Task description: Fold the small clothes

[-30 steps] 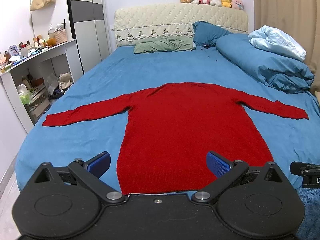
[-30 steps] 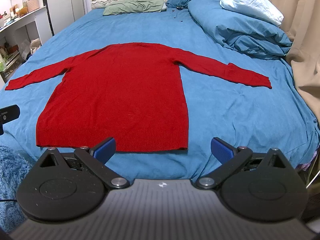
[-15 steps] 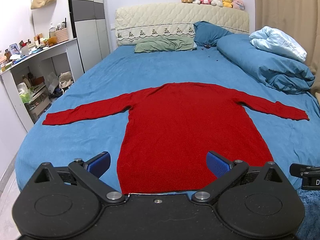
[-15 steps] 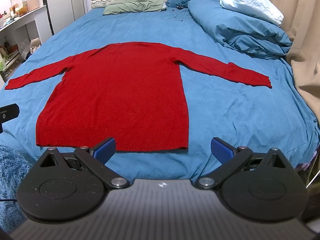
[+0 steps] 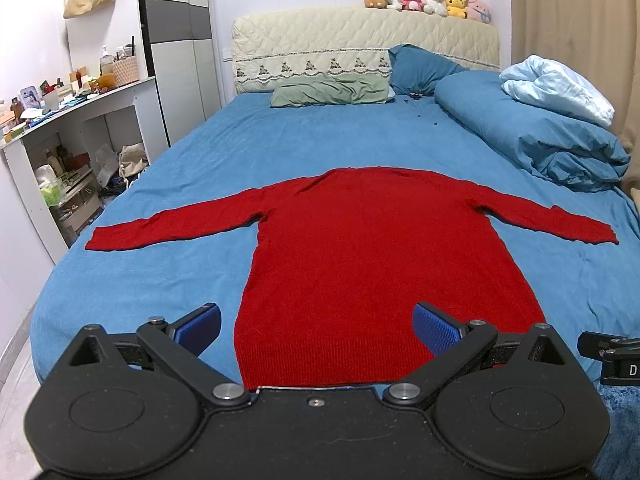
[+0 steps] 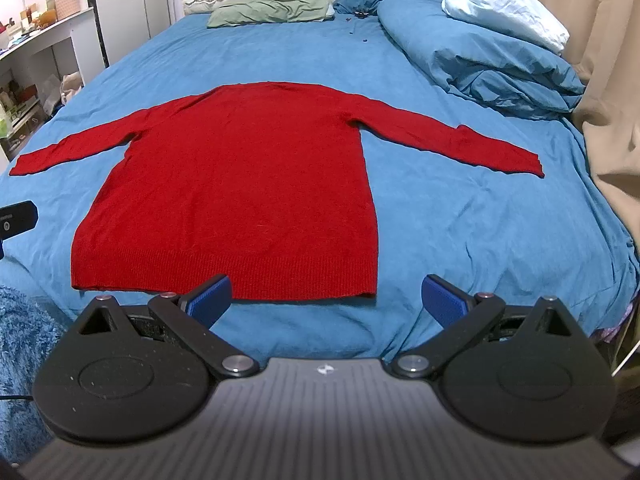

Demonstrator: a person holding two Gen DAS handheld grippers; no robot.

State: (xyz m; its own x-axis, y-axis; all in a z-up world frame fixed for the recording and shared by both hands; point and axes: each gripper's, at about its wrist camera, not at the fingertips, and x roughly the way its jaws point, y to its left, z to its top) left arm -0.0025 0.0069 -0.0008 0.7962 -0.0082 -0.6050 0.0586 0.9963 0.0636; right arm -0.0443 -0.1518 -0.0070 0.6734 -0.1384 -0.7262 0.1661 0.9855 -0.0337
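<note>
- Covering the room's middle, one bed [image 5: 248, 148] carries everything.
- One red sweater [image 5: 368, 248] lies flat on it, hem toward the cameras, neck toward the headboard, two sleeves spread sideways.
- Two tools, left tool [image 5: 318, 326] and right tool [image 6: 326, 300], hover near the hem, gaping wide, holding nothing.
- Nothing has moved since earlier.

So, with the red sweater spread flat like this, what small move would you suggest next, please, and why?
Probably lower the left gripper onto the hem of the red sweater: both grippers are open and empty, the right gripper too, and the hem lies nearest.
</note>
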